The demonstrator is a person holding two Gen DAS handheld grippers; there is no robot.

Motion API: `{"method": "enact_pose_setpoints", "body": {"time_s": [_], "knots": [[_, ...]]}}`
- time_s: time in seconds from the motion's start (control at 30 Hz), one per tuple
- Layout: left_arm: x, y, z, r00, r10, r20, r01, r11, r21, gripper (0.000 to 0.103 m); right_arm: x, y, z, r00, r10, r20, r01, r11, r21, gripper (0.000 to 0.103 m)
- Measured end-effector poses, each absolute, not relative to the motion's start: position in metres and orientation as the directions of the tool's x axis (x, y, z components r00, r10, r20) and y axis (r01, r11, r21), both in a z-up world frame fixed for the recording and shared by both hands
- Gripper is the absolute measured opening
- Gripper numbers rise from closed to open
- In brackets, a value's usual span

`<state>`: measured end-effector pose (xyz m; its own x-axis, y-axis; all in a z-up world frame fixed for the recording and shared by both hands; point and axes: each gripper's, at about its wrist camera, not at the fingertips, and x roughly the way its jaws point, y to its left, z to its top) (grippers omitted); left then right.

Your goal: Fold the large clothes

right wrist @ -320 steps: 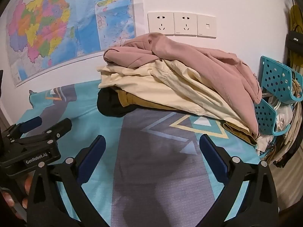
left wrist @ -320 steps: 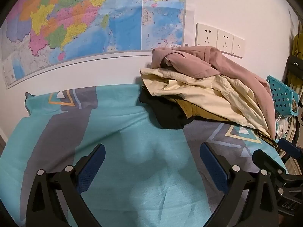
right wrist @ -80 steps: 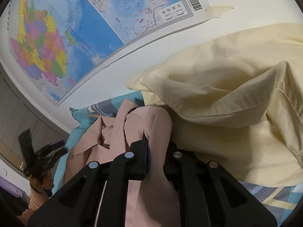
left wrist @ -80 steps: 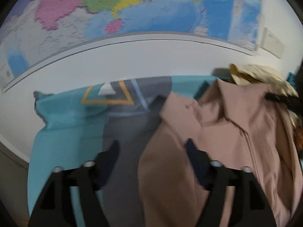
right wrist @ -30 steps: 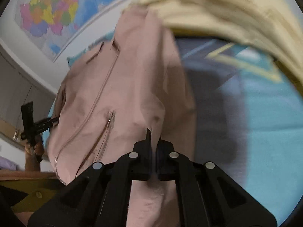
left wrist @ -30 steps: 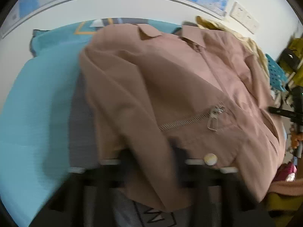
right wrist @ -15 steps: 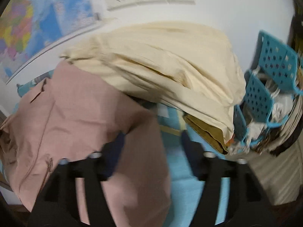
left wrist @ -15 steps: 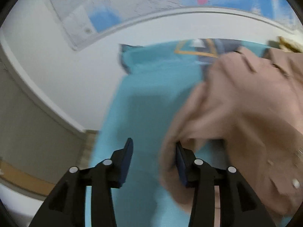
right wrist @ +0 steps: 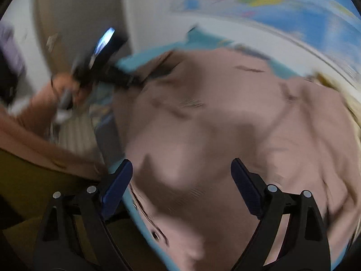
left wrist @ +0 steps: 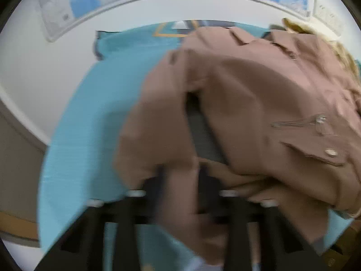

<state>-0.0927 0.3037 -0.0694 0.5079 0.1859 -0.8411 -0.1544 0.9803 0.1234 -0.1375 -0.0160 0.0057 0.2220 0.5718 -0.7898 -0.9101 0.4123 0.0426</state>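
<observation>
A dusty-pink zip jacket lies spread on the teal and grey bed cover, collar toward the wall. My left gripper is closed down on the jacket's sleeve fabric, which fills the narrow gap between its fingers; the frame is blurred. In the right wrist view the jacket fills the middle. My right gripper is open and empty just above it. The left gripper also shows there at the jacket's far left edge, held by a hand.
A cream garment lies at the jacket's right edge by the wall. A wall map hangs behind the bed. The bed's left edge drops to the floor. The person's body in olive clothing is at the near left.
My left gripper has closed on the jacket's sleeve. My right gripper has swung left over the jacket and stands wide open.
</observation>
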Motion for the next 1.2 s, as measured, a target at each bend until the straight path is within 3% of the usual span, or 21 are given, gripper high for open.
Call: {"method": "enact_pose_setpoints", "body": {"time_s": [0.07,0.1,0.13,0.2,0.27,0.43,0.47,0.5,0.57,0.67,0.7,0.8,0.97,1.0,1.07,1.13,1.2], "knots": [[-0.093,0.315,-0.06,0.512,0.2,-0.835,-0.182,0.976,0.122,0.008,-0.136,0.002,-0.008,0.232,0.536,-0.812,-0.92,0.392,-0.004,0.074],[-0.096,0.323,-0.055,0.515,0.224,-0.828,-0.196,0.971,0.14,0.008,-0.129,0.008,-0.014,0.219,0.518,-0.827,-0.918,0.397,0.005,0.055],[-0.094,0.33,-0.05,0.514,0.267,-0.815,-0.217,0.96,0.177,0.006,-0.121,0.008,-0.017,0.202,0.513,-0.834,-0.913,0.408,0.03,0.029],[-0.091,0.341,-0.032,0.515,0.379,-0.769,-0.279,0.922,0.268,0.005,-0.086,-0.003,-0.016,0.167,0.537,-0.827,-0.869,0.476,0.134,0.011],[-0.086,0.357,-0.01,0.497,0.542,-0.678,-0.371,0.839,0.398,0.005,-0.06,-0.011,-0.007,0.18,0.573,-0.799,-0.818,0.538,0.202,0.01],[-0.082,0.366,0.022,0.493,0.622,-0.609,-0.44,0.782,0.442,0.027,-0.018,-0.022,-0.016,0.125,0.651,-0.749,-0.717,0.581,0.385,0.011],[-0.085,0.359,0.025,0.527,0.569,-0.631,-0.411,0.821,0.398,0.038,-0.014,-0.023,-0.02,0.111,0.652,-0.75,-0.709,0.581,0.399,0.012],[-0.09,0.345,0.024,0.589,0.421,-0.69,-0.313,0.906,0.286,0.056,-0.014,-0.022,-0.025,0.097,0.654,-0.75,-0.703,0.579,0.414,0.012],[-0.1,0.31,0.019,0.666,0.138,-0.733,-0.093,0.99,0.102,0.06,-0.01,-0.026,-0.029,0.071,0.686,-0.725,-0.684,0.562,0.465,0.012],[-0.109,0.267,-0.001,0.636,-0.181,-0.75,0.142,0.983,-0.117,0.071,-0.002,-0.036,-0.026,0.094,0.699,-0.709,-0.665,0.574,0.477,0.012],[-0.106,0.255,-0.01,0.605,-0.235,-0.761,0.179,0.971,-0.158,0.075,-0.002,-0.038,-0.022,0.097,0.7,-0.707,-0.663,0.576,0.479,0.012],[-0.096,0.235,-0.032,0.576,-0.245,-0.78,0.199,0.967,-0.157,0.075,0.003,-0.046,-0.021,0.087,0.721,-0.687,-0.642,0.568,0.515,0.012],[-0.054,0.252,-0.056,0.543,-0.393,-0.742,0.148,0.915,-0.376,0.08,0.008,-0.051,-0.021,0.074,0.737,-0.672,-0.62,0.562,0.548,0.012],[-0.047,0.254,-0.06,0.53,-0.459,-0.713,0.156,0.879,-0.45,0.078,0.01,-0.051,-0.022,0.078,0.737,-0.671,-0.613,0.566,0.551,0.012],[-0.041,0.245,-0.065,0.526,-0.535,-0.661,0.185,0.831,-0.525,0.058,0.01,-0.053,-0.022,0.073,0.742,-0.667,-0.608,0.563,0.56,0.012],[-0.044,0.236,-0.062,0.532,-0.559,-0.636,0.206,0.814,-0.543,0.021,0.01,-0.054,-0.021,0.073,0.744,-0.665,-0.604,0.563,0.564,0.015],[-0.047,0.231,-0.055,0.543,-0.55,-0.634,0.215,0.821,-0.528,0.005,0.007,-0.06,-0.014,0.073,0.764,-0.641,-0.594,0.55,0.587,0.021]]}}
